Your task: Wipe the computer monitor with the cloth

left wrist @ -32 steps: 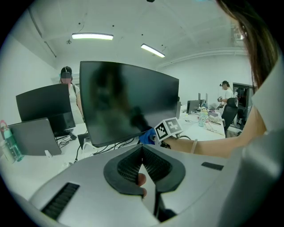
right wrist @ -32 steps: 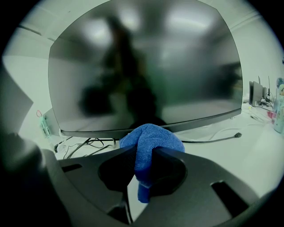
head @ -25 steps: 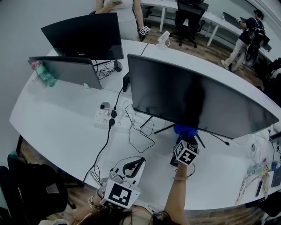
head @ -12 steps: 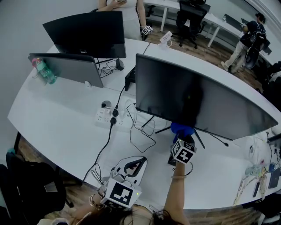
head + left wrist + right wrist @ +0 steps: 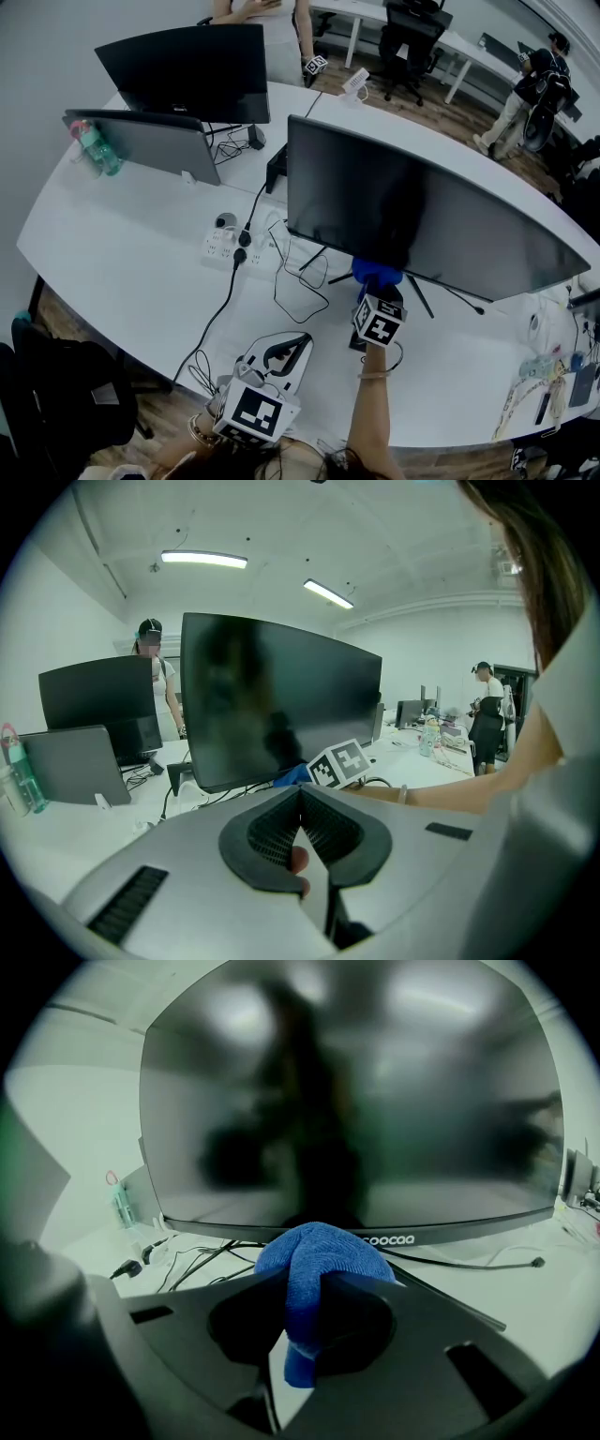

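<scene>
Only one legible word: "coocaa", in small pale letters on the lower bezel of the wide black curved monitor (image 5: 356, 1101), near the bezel's middle, seen in the right gripper view. First letter just beside the bunched blue cloth (image 5: 317, 1258). Too small to read in the head view.

Black-and-white square patterns on one white marker cube (image 5: 379, 322) above the bench (image 5: 122, 272) near its front edge, and on the other marker cube (image 5: 256, 413): codes only, no letters or digits.

Label on the clear plastic bottle with a pink cap (image 5: 94, 152) at the bench's far left edge: unreadable.
</scene>
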`<state>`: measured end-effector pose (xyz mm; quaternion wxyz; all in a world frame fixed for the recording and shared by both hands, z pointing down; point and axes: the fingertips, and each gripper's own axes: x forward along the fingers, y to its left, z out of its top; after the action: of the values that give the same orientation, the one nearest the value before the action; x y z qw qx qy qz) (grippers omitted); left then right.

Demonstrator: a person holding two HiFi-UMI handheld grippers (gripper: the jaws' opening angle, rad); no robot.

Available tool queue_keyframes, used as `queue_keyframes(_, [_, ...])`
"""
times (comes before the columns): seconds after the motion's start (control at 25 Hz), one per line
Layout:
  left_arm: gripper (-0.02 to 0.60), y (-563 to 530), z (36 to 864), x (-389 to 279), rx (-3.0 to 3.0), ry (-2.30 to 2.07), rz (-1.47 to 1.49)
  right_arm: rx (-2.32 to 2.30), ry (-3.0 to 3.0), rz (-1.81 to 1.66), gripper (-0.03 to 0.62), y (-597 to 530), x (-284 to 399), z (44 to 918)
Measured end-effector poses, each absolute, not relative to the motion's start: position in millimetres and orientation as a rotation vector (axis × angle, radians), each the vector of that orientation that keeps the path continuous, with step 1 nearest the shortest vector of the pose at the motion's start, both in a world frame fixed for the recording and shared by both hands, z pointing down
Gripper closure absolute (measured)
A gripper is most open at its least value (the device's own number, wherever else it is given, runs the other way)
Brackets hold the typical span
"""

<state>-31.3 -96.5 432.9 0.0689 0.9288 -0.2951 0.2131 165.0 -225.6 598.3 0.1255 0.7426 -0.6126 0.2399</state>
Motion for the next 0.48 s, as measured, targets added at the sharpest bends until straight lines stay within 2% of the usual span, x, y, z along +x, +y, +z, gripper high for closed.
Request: queue_keyframes(0.48, [0.572, -84.7, 420.2, -19.5, 2.744, -1.009, 0.697, 2.073, -1.856, 0.733, 0.531, -231.4, 155.9, 597.9])
